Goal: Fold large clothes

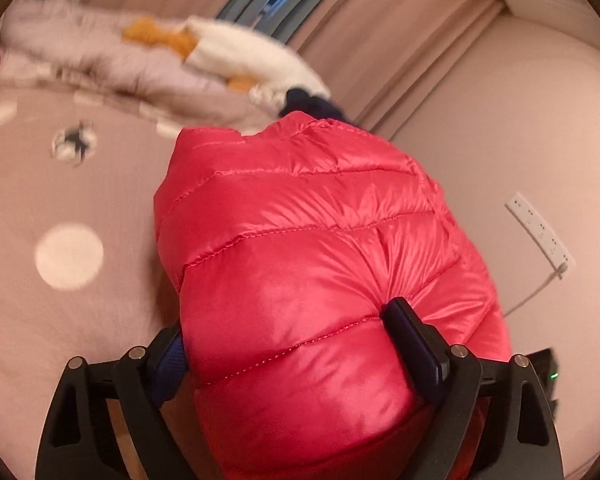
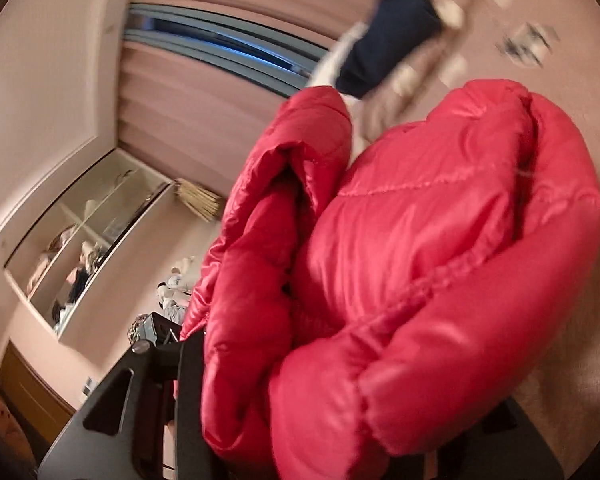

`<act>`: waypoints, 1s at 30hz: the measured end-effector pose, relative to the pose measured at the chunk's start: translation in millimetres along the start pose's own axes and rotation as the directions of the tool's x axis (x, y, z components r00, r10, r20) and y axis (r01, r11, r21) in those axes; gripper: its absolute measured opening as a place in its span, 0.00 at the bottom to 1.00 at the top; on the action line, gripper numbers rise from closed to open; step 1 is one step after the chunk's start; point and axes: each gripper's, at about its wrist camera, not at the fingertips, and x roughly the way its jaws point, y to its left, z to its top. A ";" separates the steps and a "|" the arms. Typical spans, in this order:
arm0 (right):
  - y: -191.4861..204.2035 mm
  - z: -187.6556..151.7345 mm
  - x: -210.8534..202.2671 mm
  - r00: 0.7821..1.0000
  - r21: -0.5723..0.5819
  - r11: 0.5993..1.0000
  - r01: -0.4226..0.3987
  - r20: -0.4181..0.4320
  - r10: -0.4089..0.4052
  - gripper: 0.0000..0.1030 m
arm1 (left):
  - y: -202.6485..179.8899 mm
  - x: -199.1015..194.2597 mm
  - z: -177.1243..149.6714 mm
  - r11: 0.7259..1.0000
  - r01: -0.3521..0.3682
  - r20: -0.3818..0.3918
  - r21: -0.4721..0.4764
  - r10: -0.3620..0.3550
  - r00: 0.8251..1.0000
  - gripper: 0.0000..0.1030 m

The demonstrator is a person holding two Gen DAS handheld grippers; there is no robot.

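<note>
Both grippers are clamped on the puffy, shiny red quilted down jacket [image 1: 300, 248]: left gripper [image 1: 296, 344] squeezing a fat fold, right gripper [image 2: 300, 420] buried in bunched fabric, above the pink spotted bedsheet [image 1: 60, 200].

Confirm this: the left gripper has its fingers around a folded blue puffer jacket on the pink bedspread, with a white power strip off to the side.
One thing is wrong: the puffer jacket is red, not blue, as the left wrist view shows plainly. The rest stands: the left gripper has its fingers around the folded jacket on the pink bedspread, with a white power strip off to the side.
</note>
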 end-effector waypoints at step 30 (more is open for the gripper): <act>178.8 38.9 100.6 0.992 -0.313 0.943 -0.116 0.010 0.126 0.40 | 47.3 -86.9 138.5 0.993 -0.007 0.288 0.115 -0.026 0.957 0.86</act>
